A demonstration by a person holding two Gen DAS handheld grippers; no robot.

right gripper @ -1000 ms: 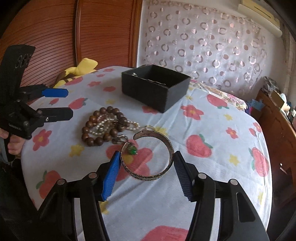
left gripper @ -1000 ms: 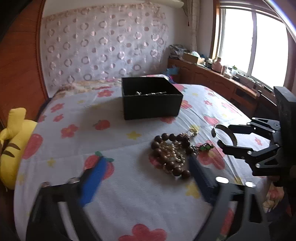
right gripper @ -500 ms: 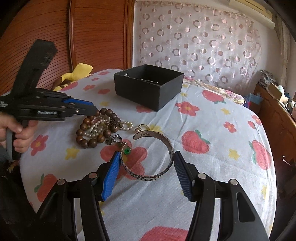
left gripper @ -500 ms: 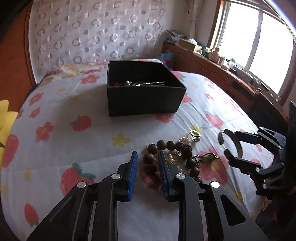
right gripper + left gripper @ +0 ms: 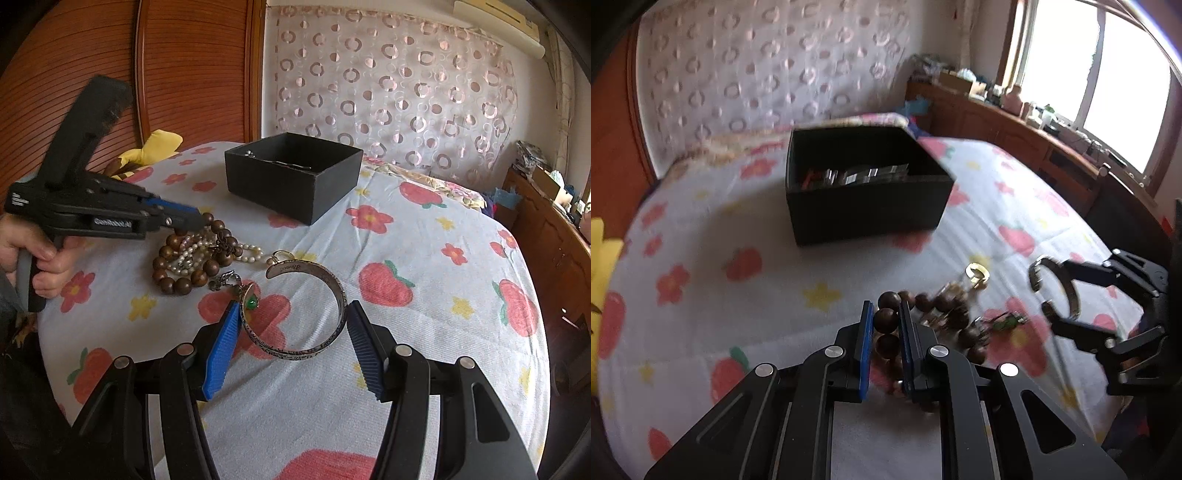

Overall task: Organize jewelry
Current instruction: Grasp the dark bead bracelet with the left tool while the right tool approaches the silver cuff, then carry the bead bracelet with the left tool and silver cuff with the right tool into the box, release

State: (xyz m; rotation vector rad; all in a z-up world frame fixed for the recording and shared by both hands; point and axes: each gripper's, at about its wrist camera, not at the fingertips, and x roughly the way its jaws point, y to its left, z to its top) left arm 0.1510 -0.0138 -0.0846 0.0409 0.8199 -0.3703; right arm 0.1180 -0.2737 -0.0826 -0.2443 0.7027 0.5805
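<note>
Bed, floral sheet; black box at 12 o'clock. Left hand-held gripper clamped on wooden bead bracelet: round, hard, slippery; string limp. Right hand-held gripper spread, straddling metal cuff: rigid; grip across band.

Bare bedspread beside open box

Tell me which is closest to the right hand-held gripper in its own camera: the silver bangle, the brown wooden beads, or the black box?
1. Engraved silver cuff bangle, between the right hand-held gripper's blue pads.
2. Brown wooden bead bracelet, farther back on the left.
3. Black square box, farthest, at the back of the bedspread.
</note>
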